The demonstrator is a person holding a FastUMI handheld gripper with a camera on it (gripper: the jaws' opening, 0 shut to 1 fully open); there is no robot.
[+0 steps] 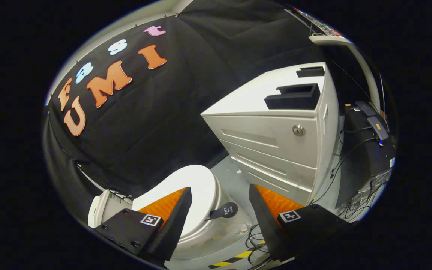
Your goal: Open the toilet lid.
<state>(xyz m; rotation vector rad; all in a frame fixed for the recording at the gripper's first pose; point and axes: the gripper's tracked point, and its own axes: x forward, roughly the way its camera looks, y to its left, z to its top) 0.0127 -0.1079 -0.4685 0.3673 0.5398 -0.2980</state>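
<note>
A white toilet (197, 225) stands on the floor below me, its lid (193, 187) lying flat and closed. A small dark tab (225, 210) sticks out from the lid's front edge. Its tank (103, 208) shows behind my left finger. My gripper (219, 210) hovers above the toilet, open, with nothing between the fingers. The left finger (174, 221) overlaps the lid in view, while the right finger (263, 221) hangs over the floor beside the bowl. The tab sits in the gap between the two fingers.
A white drawer cabinet (276, 150) with a round lock stands just right of the toilet. Dark equipment and cables (366, 150) crowd the far right. Loose cables (255, 240) and yellow-black tape (234, 259) lie on the grey floor in front of the bowl.
</note>
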